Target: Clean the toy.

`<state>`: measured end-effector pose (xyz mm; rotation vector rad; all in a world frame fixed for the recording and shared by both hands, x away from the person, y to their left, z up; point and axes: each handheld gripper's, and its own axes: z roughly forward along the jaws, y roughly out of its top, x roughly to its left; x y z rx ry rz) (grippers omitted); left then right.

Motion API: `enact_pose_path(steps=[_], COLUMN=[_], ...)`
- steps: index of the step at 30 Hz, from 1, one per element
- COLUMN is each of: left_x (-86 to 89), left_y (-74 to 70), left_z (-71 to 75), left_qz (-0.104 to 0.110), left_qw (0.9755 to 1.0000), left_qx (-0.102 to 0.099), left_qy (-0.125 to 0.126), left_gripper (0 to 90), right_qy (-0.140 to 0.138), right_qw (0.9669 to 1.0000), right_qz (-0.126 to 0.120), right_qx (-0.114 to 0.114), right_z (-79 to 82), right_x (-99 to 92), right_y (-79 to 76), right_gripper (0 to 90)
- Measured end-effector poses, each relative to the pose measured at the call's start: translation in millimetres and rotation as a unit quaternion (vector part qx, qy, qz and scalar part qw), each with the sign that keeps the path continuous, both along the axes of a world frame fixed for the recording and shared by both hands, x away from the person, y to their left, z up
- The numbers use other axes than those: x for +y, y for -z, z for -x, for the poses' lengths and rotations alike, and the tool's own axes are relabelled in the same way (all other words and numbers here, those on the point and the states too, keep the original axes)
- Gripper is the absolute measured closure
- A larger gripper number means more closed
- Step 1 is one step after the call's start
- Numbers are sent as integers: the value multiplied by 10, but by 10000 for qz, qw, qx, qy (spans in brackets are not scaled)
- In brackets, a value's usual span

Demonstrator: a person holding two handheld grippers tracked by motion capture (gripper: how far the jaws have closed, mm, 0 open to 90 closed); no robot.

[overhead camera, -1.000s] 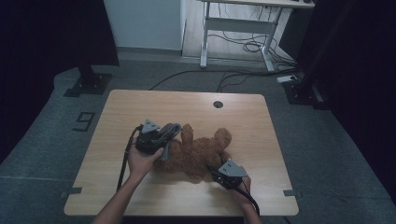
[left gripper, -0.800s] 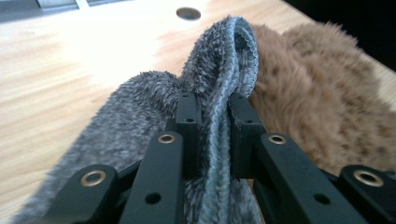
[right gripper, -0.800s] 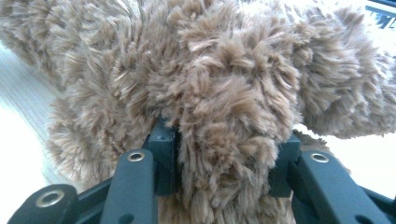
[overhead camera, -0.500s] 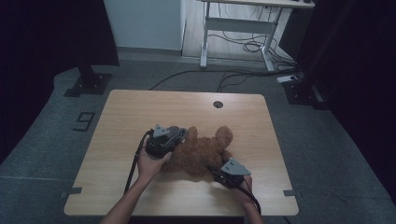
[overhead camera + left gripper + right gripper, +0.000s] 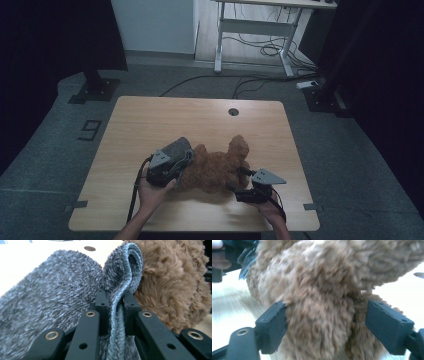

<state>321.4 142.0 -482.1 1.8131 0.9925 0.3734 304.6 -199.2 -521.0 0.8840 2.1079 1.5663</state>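
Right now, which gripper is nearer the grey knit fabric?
Left. The left gripper is shut on a fold of the grey knit fabric; the right gripper straddles a limb of the brown plush toy, across the toy from it.

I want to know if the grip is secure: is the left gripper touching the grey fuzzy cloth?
Touching. In the left gripper view, the left gripper has its jaws pinched on a fold of the grey fuzzy cloth.

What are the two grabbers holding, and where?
The left gripper pinches the grey fuzzy sock by its folded edge. The right gripper holds nothing; its jaws stand open around the brown plush toy.
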Motion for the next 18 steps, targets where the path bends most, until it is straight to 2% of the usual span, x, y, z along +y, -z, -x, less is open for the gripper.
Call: enact_pose_path(steps=[5,7,9,10,11,13,14,18], left_x=[41,52,49,46,36,12,2,-21], left_y=[44,71,112,120,125,122,121,100], left_z=[126,179,239,256,278,304,310,305], left_qz=[177,263,332,338,325,325,312,254], left_qw=[9998,9996,9994,9994,9994,9994,9994,9996], left_qx=[-3,-16,-56,-69,-89,-76,-78,-61], left_qy=[41,33,31,34,44,89,101,103], left_gripper=[782,783,783,784,784,784,784,782], right_qy=[-155,-294,-262,-202,-176,-128,-75,67], right_qw=[9999,9993,9983,9972,9969,9969,9962,9947], right_qz=[19,177,503,703,759,771,867,997], right_qx=[67,123,156,127,116,63,-32,-242], right_z=[-31,-47,-55,-54,-56,-54,-51,-42], right_x=[169,278,389,430,438,414,406,422], right_y=[-65,-43,13,52,72,115,131,153], right_gripper=[130,125,116,139,158,237,286,369])
